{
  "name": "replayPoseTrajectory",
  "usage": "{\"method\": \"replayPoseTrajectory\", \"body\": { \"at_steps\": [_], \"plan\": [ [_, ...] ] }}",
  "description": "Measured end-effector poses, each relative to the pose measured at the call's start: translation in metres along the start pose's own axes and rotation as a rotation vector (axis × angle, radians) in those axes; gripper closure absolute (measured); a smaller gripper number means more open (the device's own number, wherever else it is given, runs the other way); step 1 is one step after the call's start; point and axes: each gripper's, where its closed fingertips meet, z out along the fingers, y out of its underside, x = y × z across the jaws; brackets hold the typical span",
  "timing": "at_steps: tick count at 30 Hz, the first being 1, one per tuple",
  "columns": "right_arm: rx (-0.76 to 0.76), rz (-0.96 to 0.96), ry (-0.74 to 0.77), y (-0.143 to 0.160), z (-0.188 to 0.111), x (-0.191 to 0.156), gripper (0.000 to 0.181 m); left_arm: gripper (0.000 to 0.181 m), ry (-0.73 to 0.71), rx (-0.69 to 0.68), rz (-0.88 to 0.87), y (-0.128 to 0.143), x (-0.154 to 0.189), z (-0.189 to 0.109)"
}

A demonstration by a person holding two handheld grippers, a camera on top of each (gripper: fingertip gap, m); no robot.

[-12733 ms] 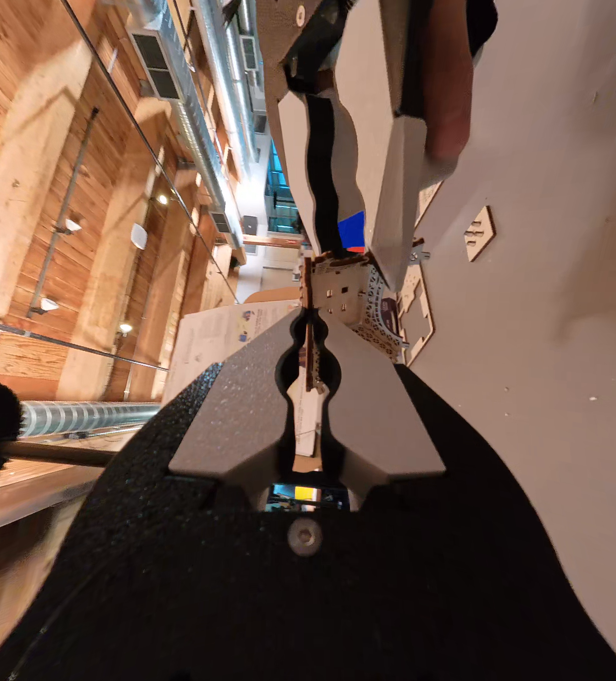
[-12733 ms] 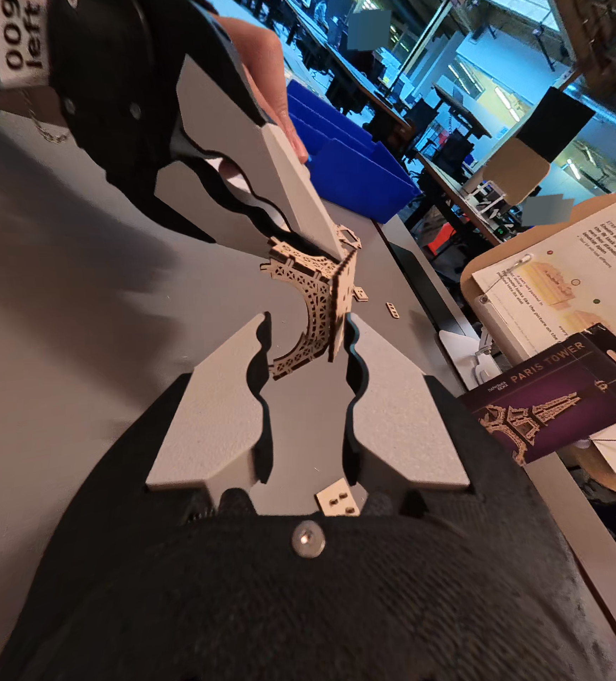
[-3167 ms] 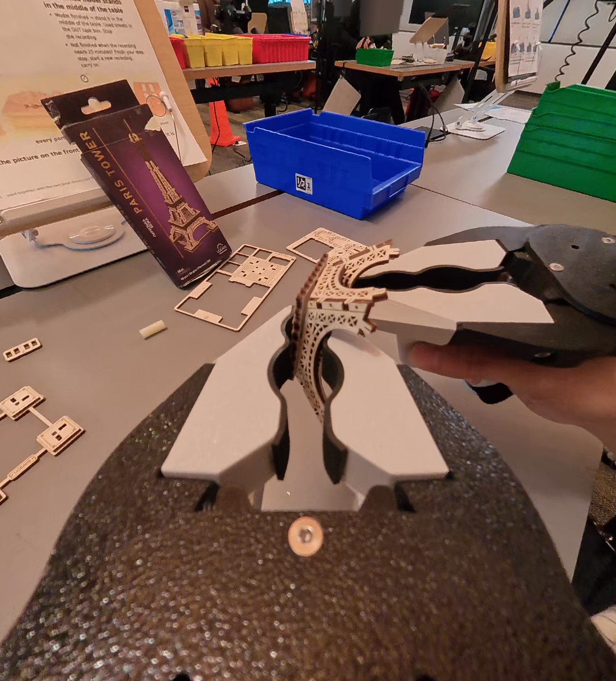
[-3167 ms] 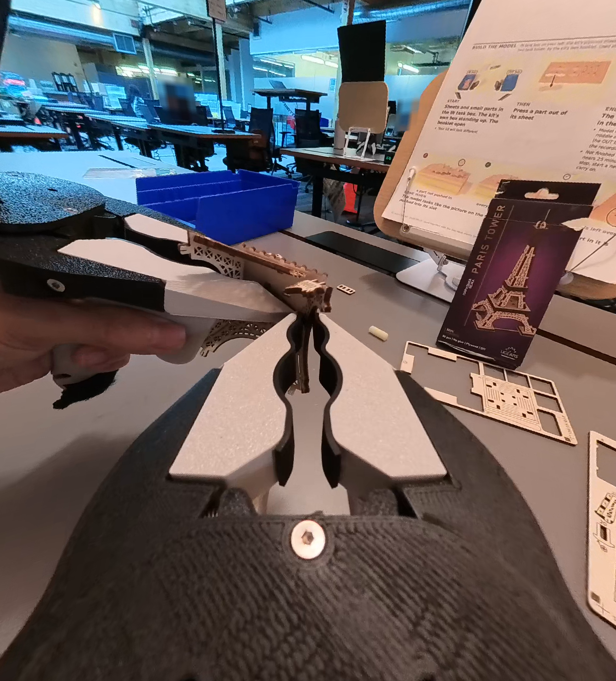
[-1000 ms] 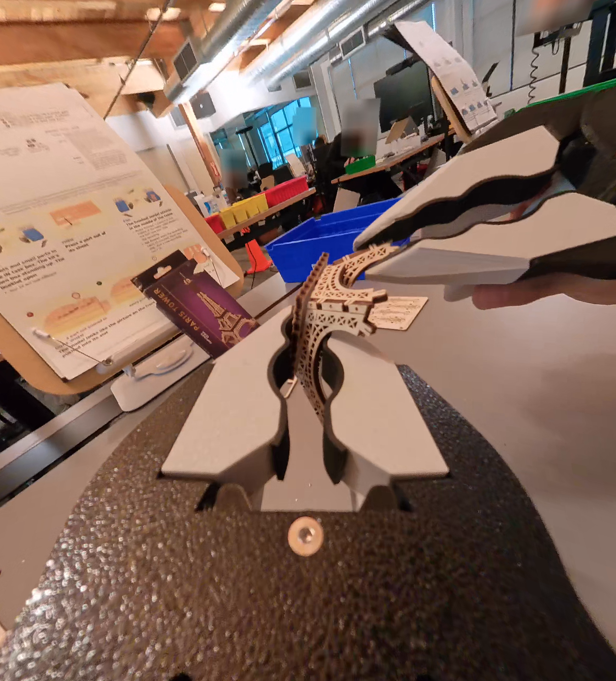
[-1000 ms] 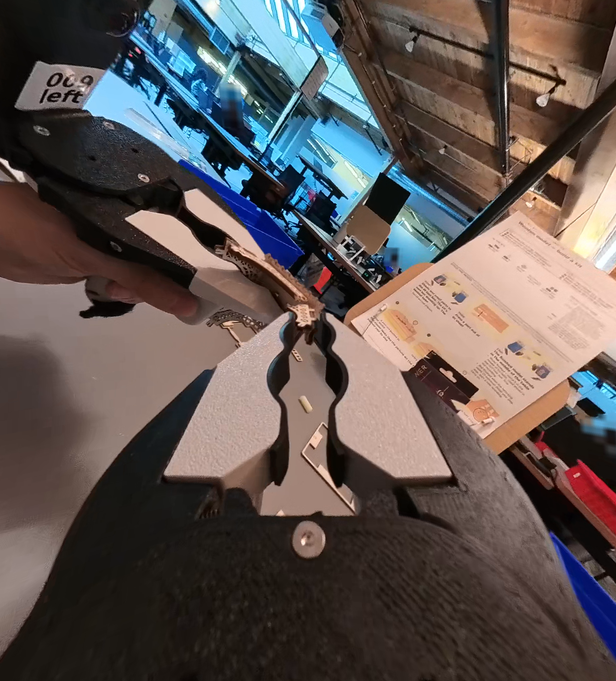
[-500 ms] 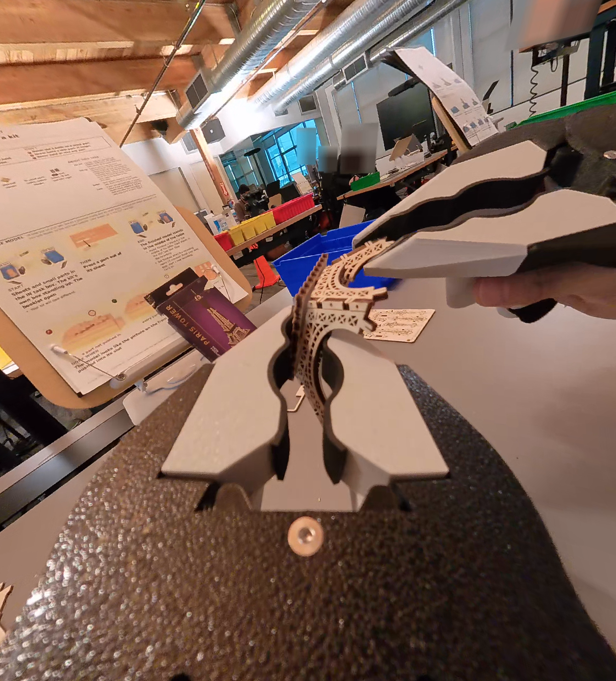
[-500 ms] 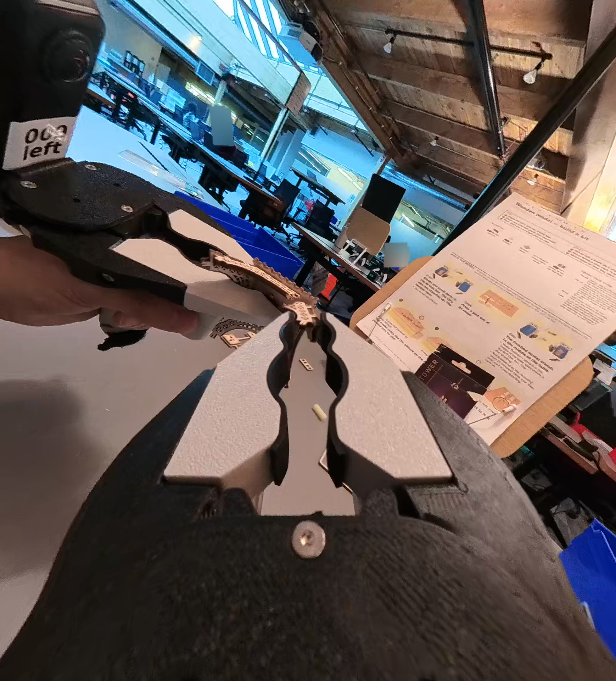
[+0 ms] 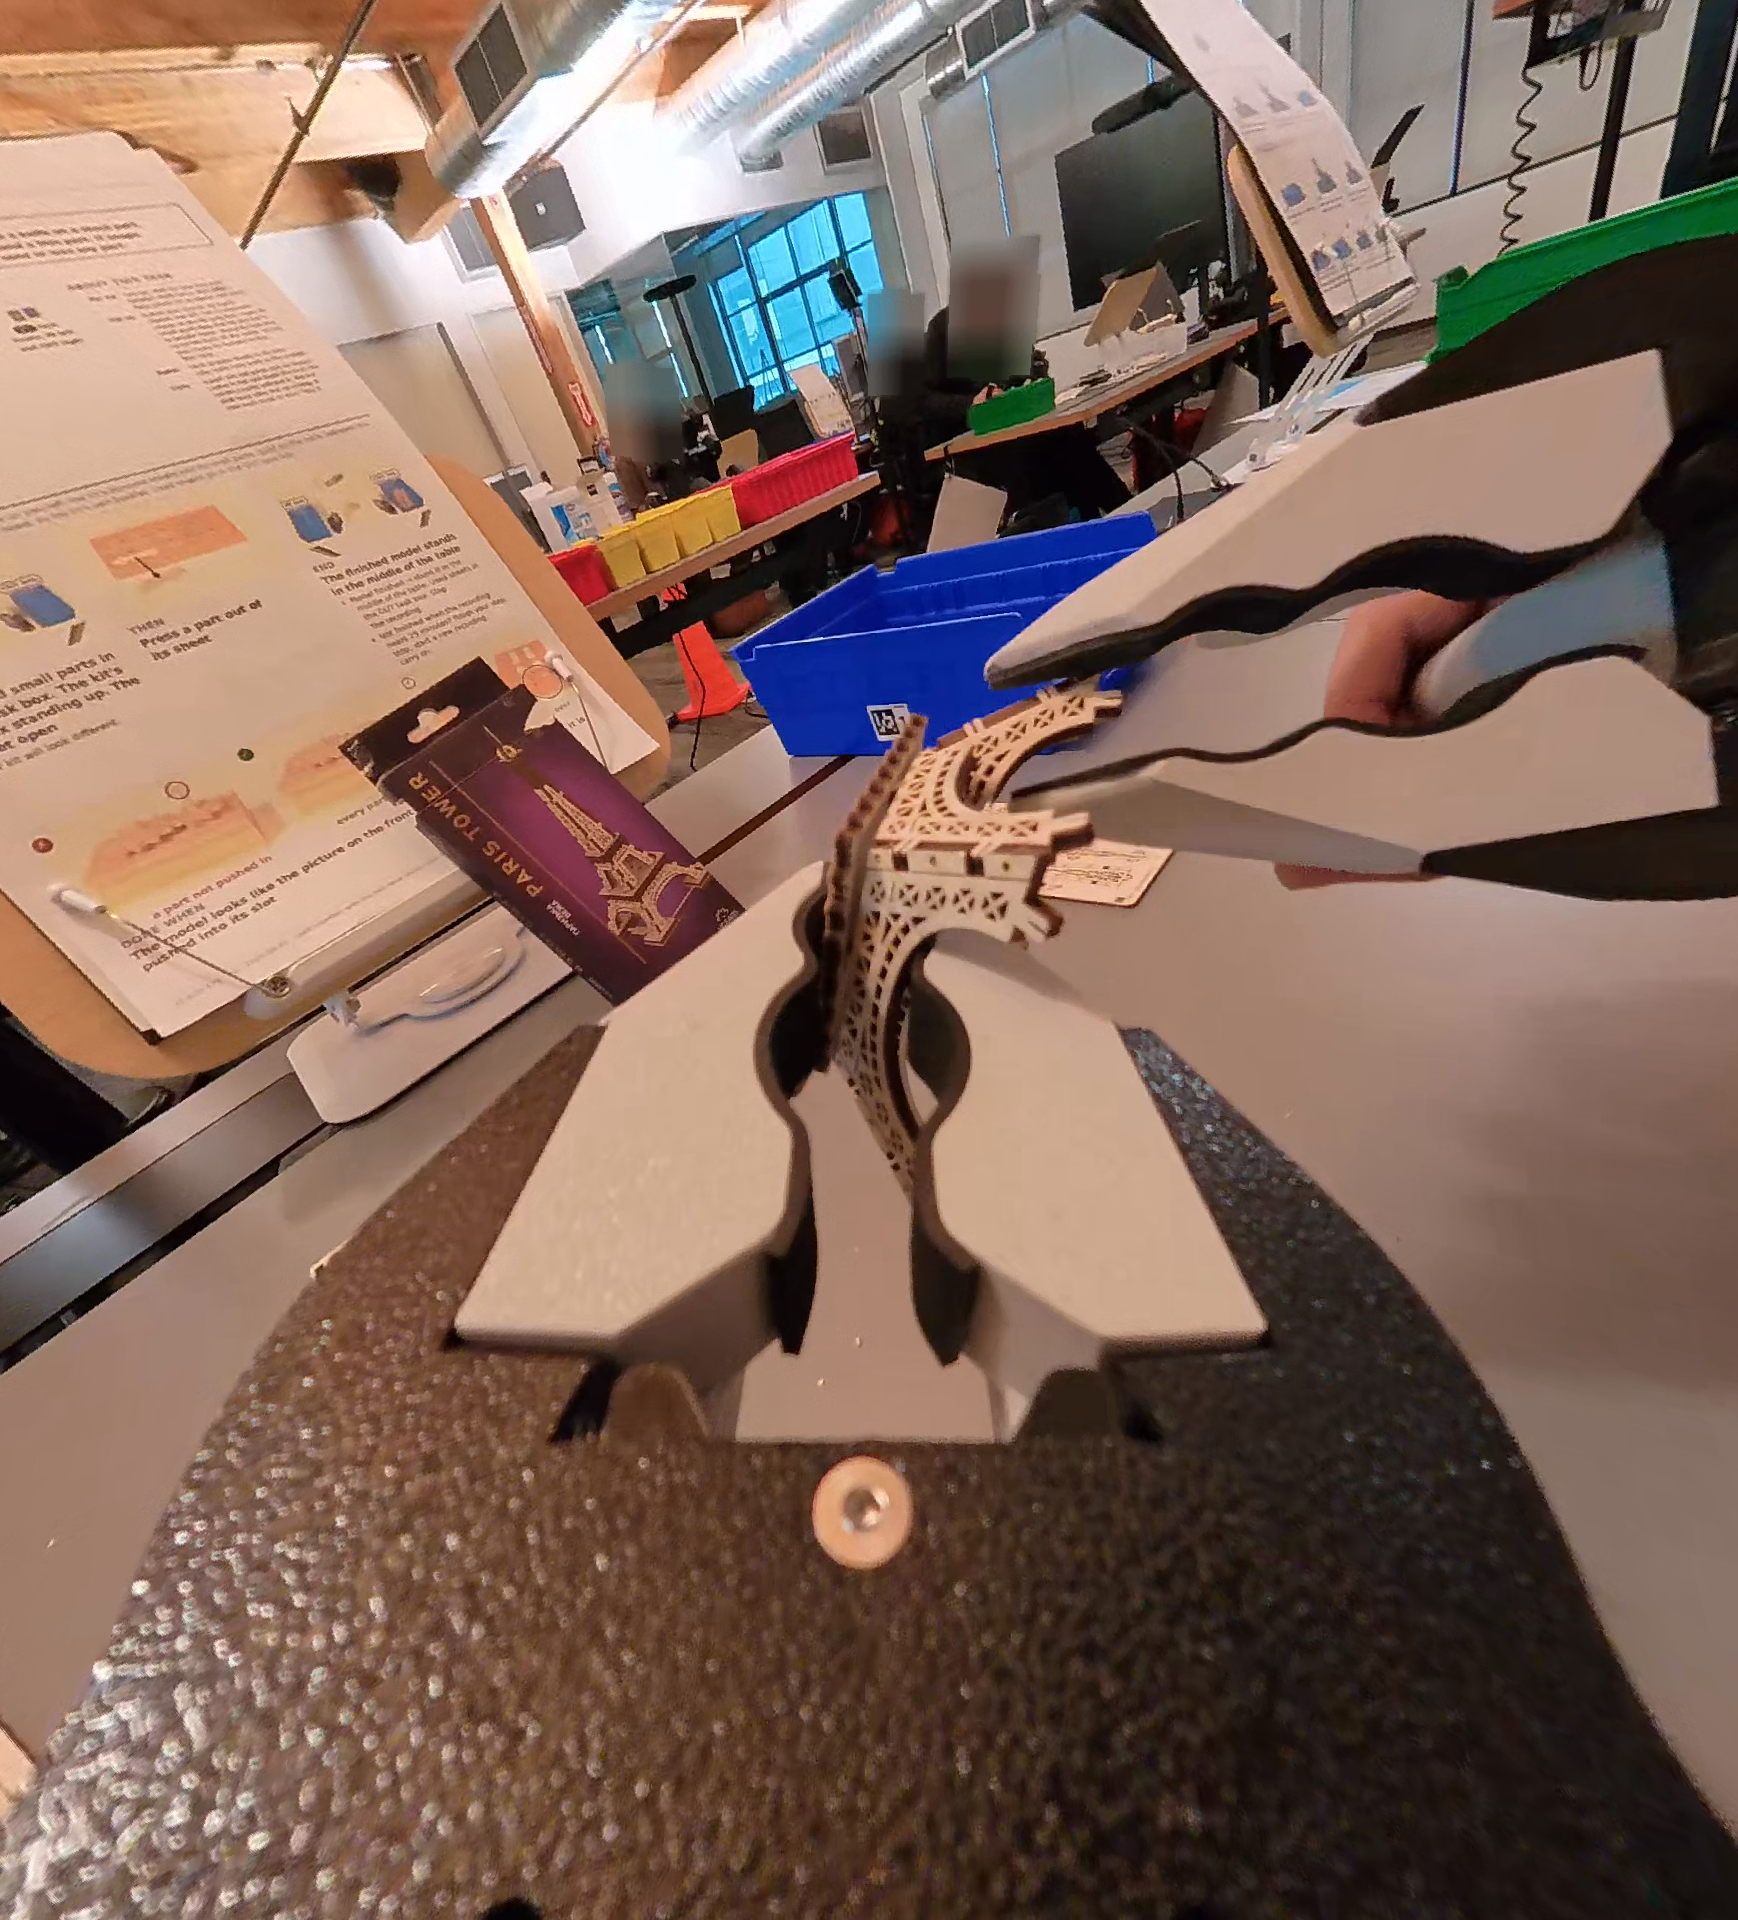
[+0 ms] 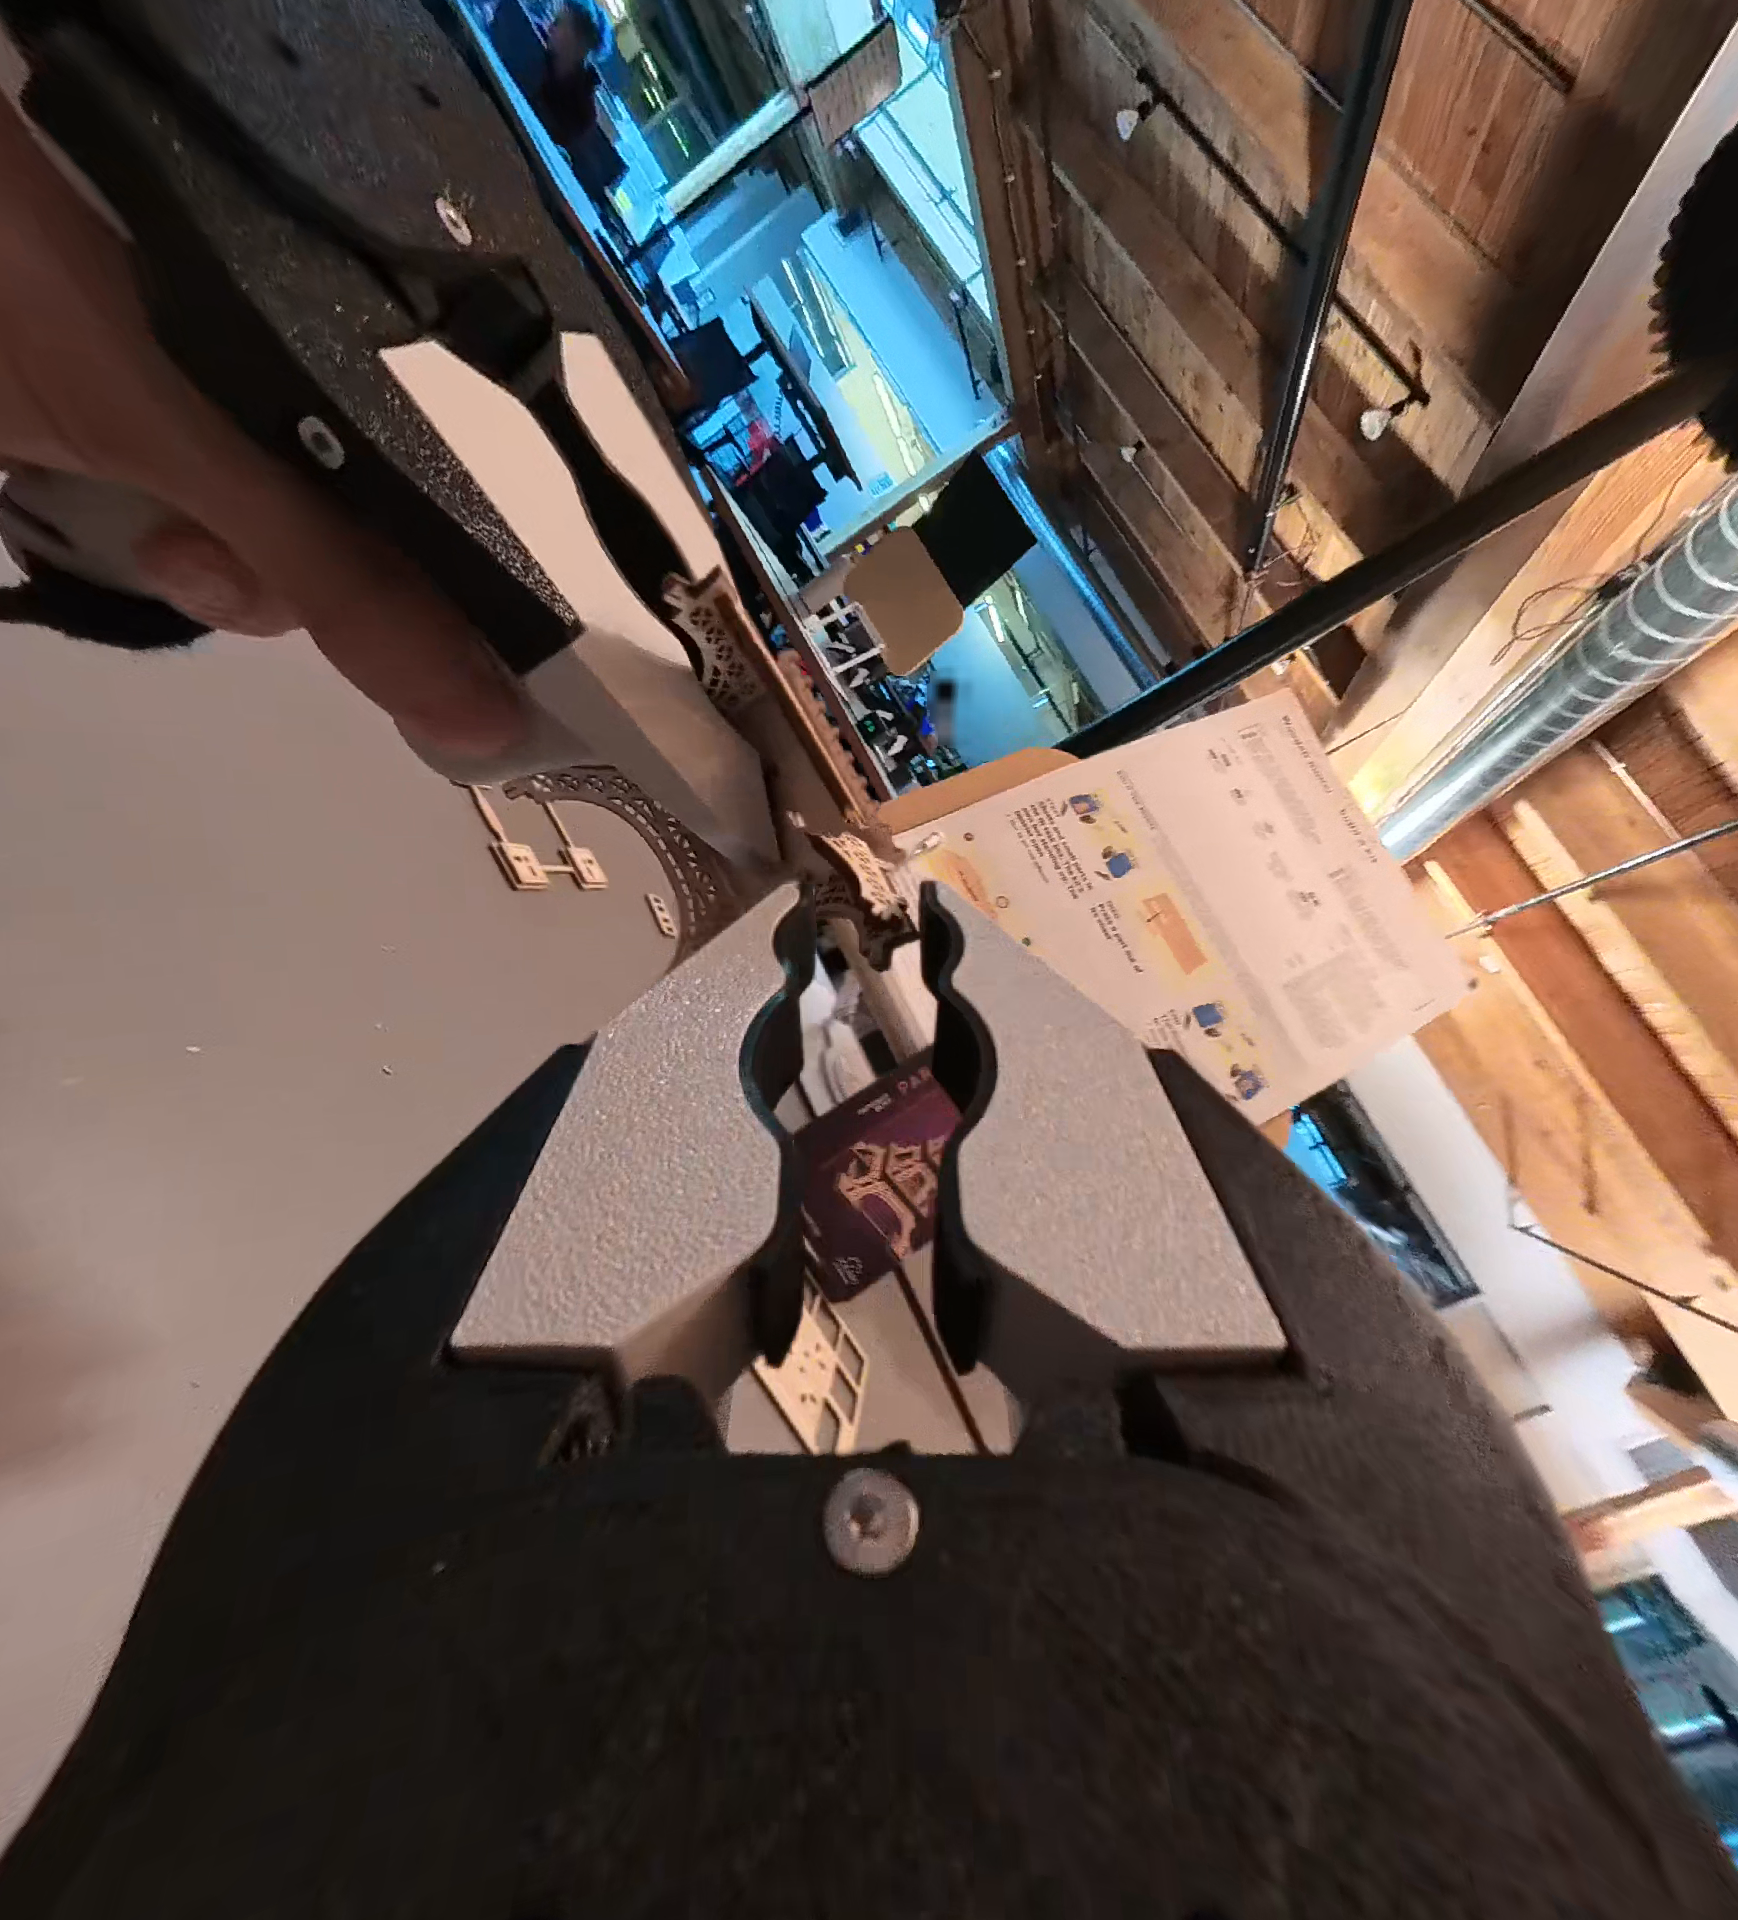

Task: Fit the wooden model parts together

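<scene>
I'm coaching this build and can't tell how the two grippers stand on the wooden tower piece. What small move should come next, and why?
Probably close the right gripper on the arched leg panel. The left gripper is clamped on the wooden tower section, held above the table. The right gripper's fingertips straddle that panel with a gap showing, so it looks unpinched; pressing the joint home needs a firm hold.

Right tongs (image 9: 1010,738) now parted
</scene>
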Motion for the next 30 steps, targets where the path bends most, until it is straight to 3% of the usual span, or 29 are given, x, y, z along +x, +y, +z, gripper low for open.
{"method": "replayPoseTrajectory", "body": {
  "at_steps": [1, 17, 23, 30],
  "plan": [
    [-0.001, -0.015, 0.01, 0.0, 0.0, 0.001, 0.167, 0.175, -0.001, 0.003, 0.005, 0.0, 0.0, 0.0],
    [-0.013, 0.355, 0.009, 0.004, 0.007, 0.008, 0.171, 0.174, -0.042, 0.02, 0.048, -0.002, -0.007, 0.001],
    [-0.052, 0.499, -0.025, 0.019, 0.013, 0.001, 0.169, 0.175, -0.029, -0.102, -0.064, 0.015, -0.007, 0.007],
    [-0.042, 0.456, -0.056, 0.021, 0.014, -0.004, 0.165, 0.175, 0.008, -0.206, -0.186, 0.029, -0.004, 0.01]
  ]
}}
